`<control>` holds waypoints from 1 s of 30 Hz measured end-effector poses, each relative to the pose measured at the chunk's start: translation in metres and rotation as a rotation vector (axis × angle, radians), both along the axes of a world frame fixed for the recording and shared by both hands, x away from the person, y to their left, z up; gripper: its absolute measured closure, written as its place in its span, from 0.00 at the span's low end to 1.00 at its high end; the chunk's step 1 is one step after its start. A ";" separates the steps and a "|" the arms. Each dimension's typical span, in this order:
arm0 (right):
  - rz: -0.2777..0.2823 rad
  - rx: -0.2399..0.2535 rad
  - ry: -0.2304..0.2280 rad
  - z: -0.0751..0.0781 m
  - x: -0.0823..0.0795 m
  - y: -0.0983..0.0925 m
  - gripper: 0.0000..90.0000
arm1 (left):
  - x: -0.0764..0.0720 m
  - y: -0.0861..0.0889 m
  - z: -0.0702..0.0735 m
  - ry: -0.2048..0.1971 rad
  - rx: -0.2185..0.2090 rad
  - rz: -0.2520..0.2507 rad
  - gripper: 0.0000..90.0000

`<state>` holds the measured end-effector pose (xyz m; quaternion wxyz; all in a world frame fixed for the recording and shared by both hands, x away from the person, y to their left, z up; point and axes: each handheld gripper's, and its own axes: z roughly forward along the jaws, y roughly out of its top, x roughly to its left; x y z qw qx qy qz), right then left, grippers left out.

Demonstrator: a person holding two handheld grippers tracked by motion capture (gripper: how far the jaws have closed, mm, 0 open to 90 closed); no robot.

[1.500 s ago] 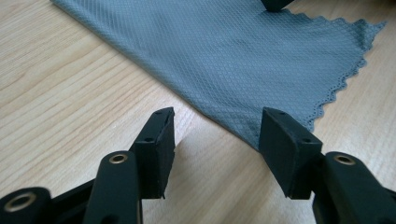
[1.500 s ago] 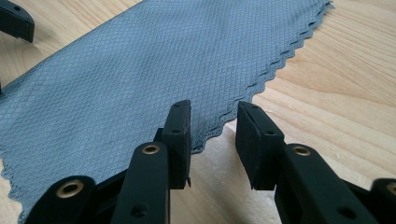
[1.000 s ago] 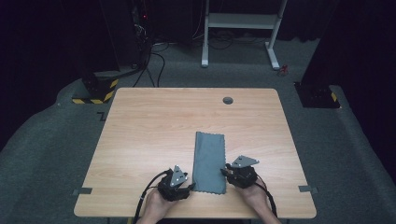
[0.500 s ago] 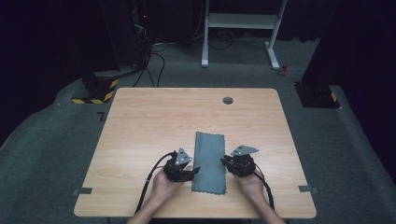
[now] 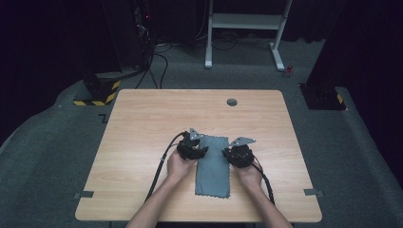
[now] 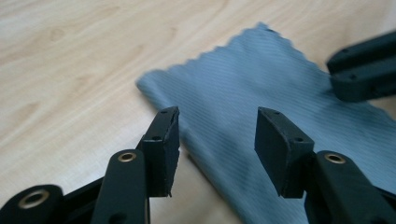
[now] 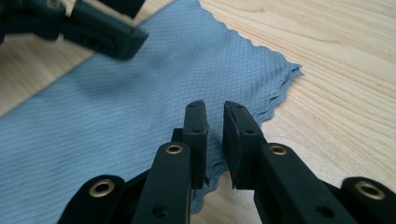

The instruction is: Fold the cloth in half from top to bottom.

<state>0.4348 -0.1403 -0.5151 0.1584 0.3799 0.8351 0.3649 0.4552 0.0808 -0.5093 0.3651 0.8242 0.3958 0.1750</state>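
Observation:
A folded grey cloth (image 5: pixel 214 168) lies flat on the wooden table (image 5: pixel 142 123), its long side running away from me. My left gripper (image 5: pixel 203 151) sits at the cloth's left edge near the far end. Its jaws are open and straddle that edge (image 6: pixel 217 135) just above the fabric (image 6: pixel 261 88). My right gripper (image 5: pixel 226 153) is at the cloth's right edge. Its jaws (image 7: pixel 215 128) have been closing and stand a narrow gap apart over the wavy hem (image 7: pixel 116 116), not visibly pinching it. Each gripper view shows the other gripper's jaw across the cloth.
A dark round grommet (image 5: pixel 232 101) sits near the table's far edge. Black cables (image 5: pixel 159 166) trail from both grippers toward the near edge. Beyond the table are a white desk frame (image 5: pixel 247 21) and dark stands on grey carpet.
Both hands slid away from me along the cloth's two long edges, from its near end toward its far end. The right jaws narrowed. The cloth stayed put.

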 end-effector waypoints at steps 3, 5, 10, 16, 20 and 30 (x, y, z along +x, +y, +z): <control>-0.019 -0.031 0.010 -0.001 0.006 0.000 0.89 | 0.009 -0.001 -0.001 0.006 0.048 0.023 0.57; -0.036 -0.036 0.010 -0.002 0.011 -0.002 0.88 | 0.016 0.000 -0.005 0.012 0.062 0.044 0.59; -0.070 -0.023 0.028 -0.001 0.020 -0.004 0.86 | 0.025 0.003 -0.005 0.035 0.055 0.063 0.59; -0.136 -0.018 0.047 0.000 0.037 -0.001 0.79 | 0.036 0.004 -0.005 0.066 0.037 0.085 0.58; -0.179 -0.009 0.064 0.000 0.046 -0.001 0.76 | 0.041 0.003 -0.003 0.074 0.050 0.079 0.57; -0.197 -0.008 0.063 0.000 0.057 -0.001 0.82 | 0.048 -0.003 -0.003 0.087 0.041 0.115 0.58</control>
